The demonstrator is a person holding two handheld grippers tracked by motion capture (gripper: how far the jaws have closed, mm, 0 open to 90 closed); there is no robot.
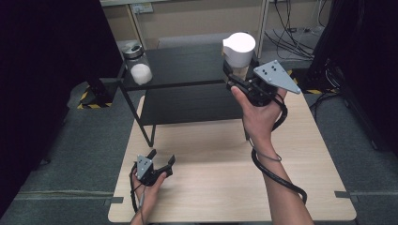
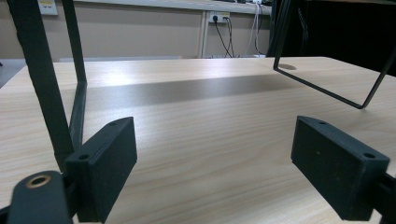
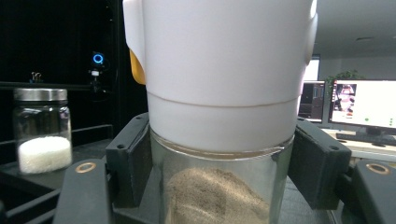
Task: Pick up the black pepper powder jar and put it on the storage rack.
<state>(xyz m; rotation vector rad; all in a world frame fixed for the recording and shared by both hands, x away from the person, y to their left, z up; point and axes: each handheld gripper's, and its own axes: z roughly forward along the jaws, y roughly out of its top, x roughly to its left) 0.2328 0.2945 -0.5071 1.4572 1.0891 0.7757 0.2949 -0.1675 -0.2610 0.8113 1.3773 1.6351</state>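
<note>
1. Clamping a clear glass shaker jar [image 3: 219, 186], the right gripper [image 1: 240, 77] has its matte black jaws pressed on both sides of the round wall.
2. Jar w/ smooth white plastic cap [image 1: 239, 44]; yellow tab on the cap edge, left side in the right gripper view; brownish powder piled inside.
3. Jar sits upright betw. jaws, held above the black wire-frame shelf [image 1: 187, 96].
4. Left gripper [image 1: 162, 161]: jaws spread wide, nothing betw. them, low over pale wood-grain table [image 2: 205, 140].
5. Left of the held jar: glass jar [image 3: 42, 130], metal lid, white granules.
</note>
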